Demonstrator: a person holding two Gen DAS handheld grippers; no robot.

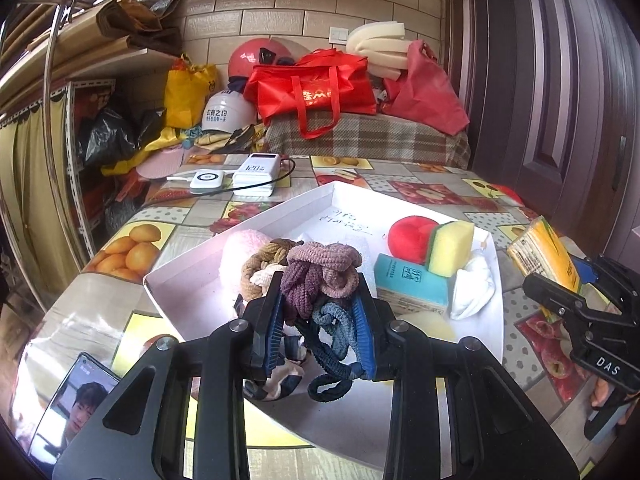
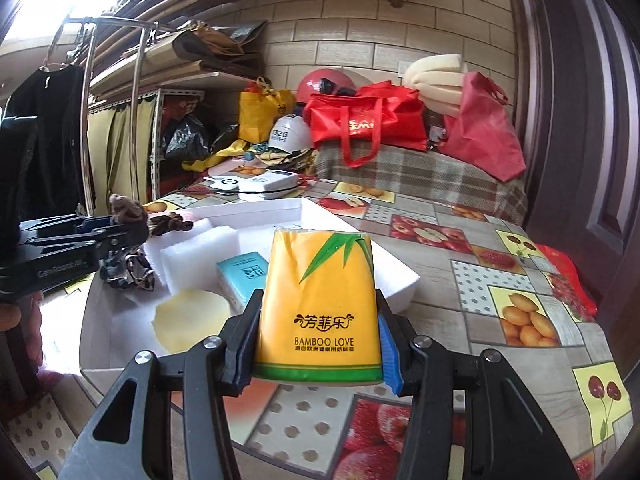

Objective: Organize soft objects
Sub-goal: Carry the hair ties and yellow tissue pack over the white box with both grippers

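My black left tongs (image 1: 318, 320), blue-padded, carry mauve, purple and slate hair ties (image 1: 320, 280). My right tongs (image 2: 316, 344) carry a yellow tissue pack (image 2: 320, 304) with green bamboo leaves. The desk (image 2: 480, 280) wears a fruit-print patchwork.

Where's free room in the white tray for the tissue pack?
White tray: bare floor at its far corner, behind the red ball. Crowded along the near side: hair ties, teal box, sponge. Right of the tray, tablecloth lies bare.
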